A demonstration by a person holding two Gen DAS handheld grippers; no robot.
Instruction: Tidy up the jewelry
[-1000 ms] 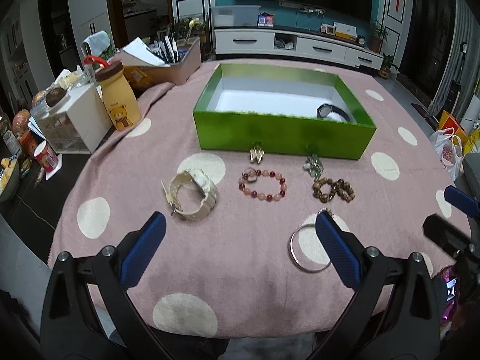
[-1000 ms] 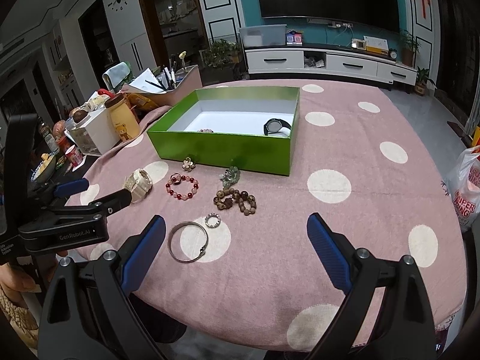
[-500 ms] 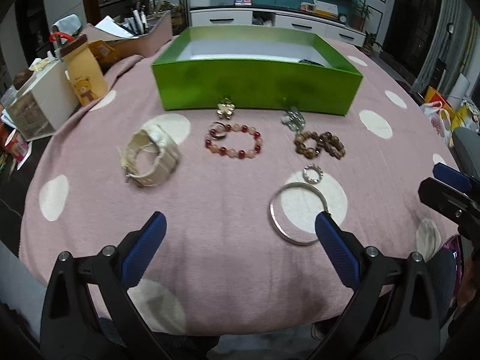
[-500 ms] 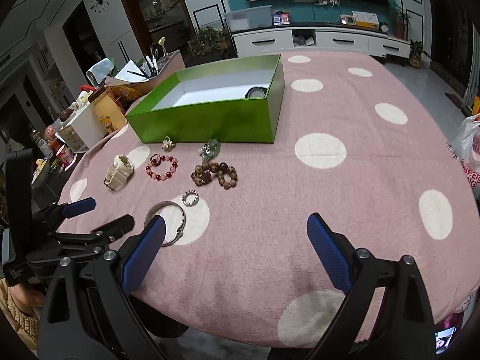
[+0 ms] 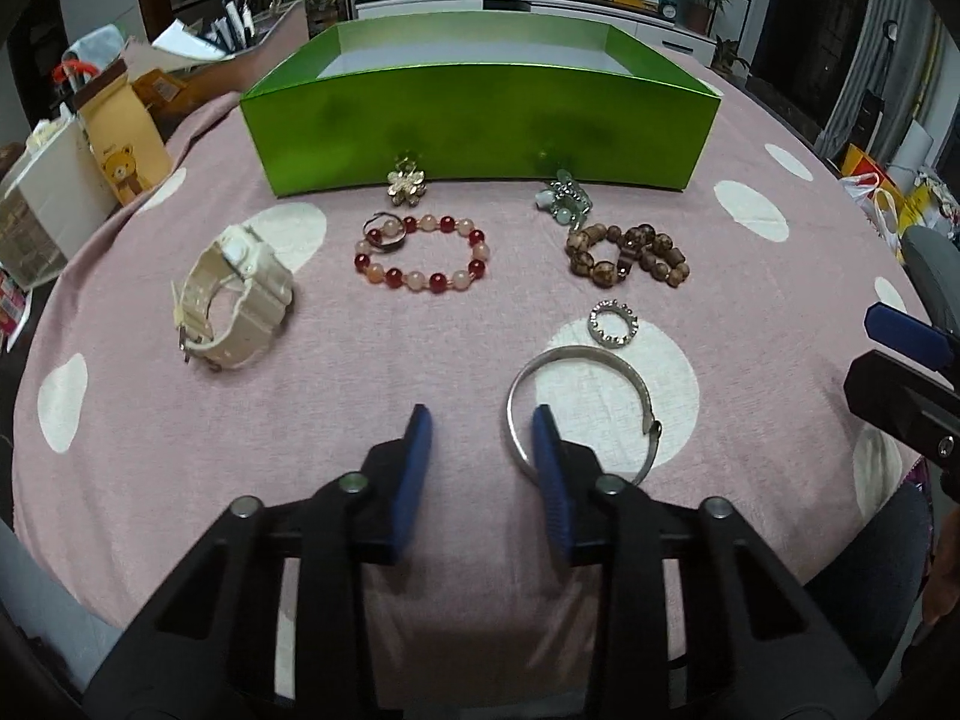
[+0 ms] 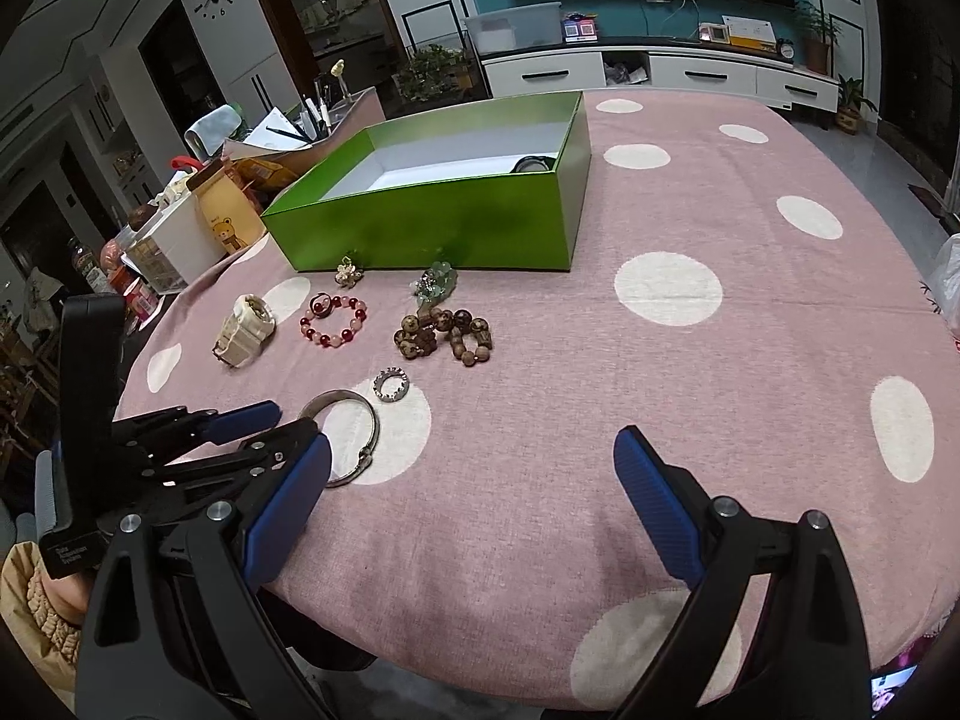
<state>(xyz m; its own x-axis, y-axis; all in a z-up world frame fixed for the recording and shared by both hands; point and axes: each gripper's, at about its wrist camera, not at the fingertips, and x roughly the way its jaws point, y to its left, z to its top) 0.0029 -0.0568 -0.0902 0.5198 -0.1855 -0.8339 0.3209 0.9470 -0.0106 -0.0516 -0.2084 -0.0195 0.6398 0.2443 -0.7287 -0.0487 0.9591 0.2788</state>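
Observation:
A green box point(image 5: 480, 126) stands on a pink dotted tablecloth; a dark watch point(image 6: 531, 164) lies inside it. In front of it lie a cream watch point(image 5: 231, 297), a red and pink bead bracelet point(image 5: 420, 254), a brown bead bracelet point(image 5: 627, 255), a gold flower brooch point(image 5: 406, 182), a green pendant point(image 5: 563, 198), a small sparkly ring point(image 5: 613, 324) and a silver bangle point(image 5: 585, 408). My left gripper point(image 5: 480, 429) is low over the cloth, its jaws half closed, the right finger at the bangle's left rim. My right gripper point(image 6: 471, 468) is wide open and empty, right of the bangle point(image 6: 342, 441).
A bear-print bag point(image 5: 123, 144), a white basket point(image 5: 36, 210) and a box of papers and pens point(image 5: 228, 48) crowd the table's left side. The table edge runs just below both grippers. My right gripper shows at the right edge of the left wrist view point(image 5: 900, 372).
My left gripper has dropped lower and moved in toward the bangle, and its jaws have narrowed from wide open. My right gripper has shifted slightly nearer the table, still open.

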